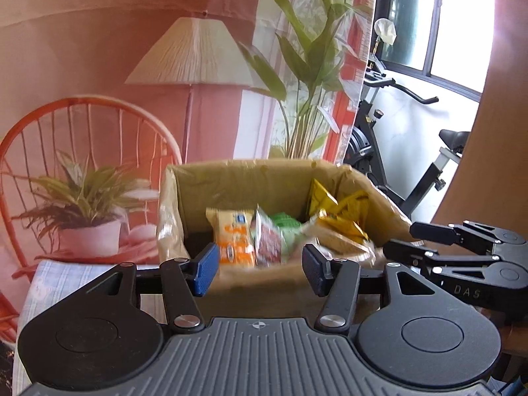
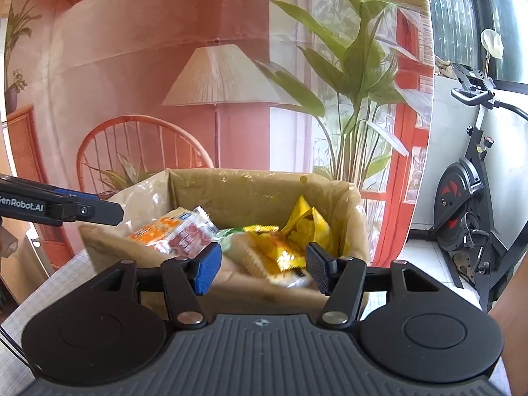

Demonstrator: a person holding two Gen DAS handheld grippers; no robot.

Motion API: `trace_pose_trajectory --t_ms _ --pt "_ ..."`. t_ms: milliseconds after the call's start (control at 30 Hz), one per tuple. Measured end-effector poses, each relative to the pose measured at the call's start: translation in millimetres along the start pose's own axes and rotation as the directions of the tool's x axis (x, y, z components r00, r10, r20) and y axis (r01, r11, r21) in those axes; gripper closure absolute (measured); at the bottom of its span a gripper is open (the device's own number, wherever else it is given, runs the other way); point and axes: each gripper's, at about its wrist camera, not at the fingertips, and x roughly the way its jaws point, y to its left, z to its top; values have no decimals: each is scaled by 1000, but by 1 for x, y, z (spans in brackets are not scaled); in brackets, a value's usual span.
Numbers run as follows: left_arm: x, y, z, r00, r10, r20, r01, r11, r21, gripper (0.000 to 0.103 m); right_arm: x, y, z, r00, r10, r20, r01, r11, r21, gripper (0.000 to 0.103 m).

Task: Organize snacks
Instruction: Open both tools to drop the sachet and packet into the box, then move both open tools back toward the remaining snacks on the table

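Note:
An open cardboard box (image 1: 237,178) (image 2: 250,188) lined with clear plastic holds several snack packets: an orange one (image 1: 232,237) (image 2: 155,229), a red-and-white one (image 1: 267,242) (image 2: 189,236), a green one (image 1: 285,222), yellow ones (image 1: 336,213) (image 2: 305,221) and a clear pack of biscuits (image 2: 252,257). My left gripper (image 1: 260,269) is open and empty just before the box's near wall. My right gripper (image 2: 264,272) is open and empty at the near right of the box. The right gripper shows in the left wrist view (image 1: 412,241); the left gripper shows in the right wrist view (image 2: 109,213).
The box stands on a table with a pale checked cloth (image 1: 76,274) (image 2: 49,283). Behind it hangs a printed backdrop of a lamp, chair and plants (image 1: 191,56). An exercise bike (image 2: 468,198) stands at the right by a window.

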Motion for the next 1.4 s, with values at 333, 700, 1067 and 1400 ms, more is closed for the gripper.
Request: trace_pose_trajectory --t_ms 333,700,1067,1400 --pt "-21 -2 -41 1000 -6 -1 6 1000 -26 40 -32 6 -29 1000 12 4 -12 1000 29 43" --pt "-37 3 -81 1000 -5 8 5 999 -44 40 -45 9 -62 1000 8 -21 -7 999 40 43" --pt "-30 14 -133 999 11 -46 -14 997 -76 39 -40 13 -109 996 23 -88 -18 998 53 43" --pt "-16 24 -178 992 28 -120 -44 991 -125 39 -23 14 -171 975 29 -219 -19 999 49 43"
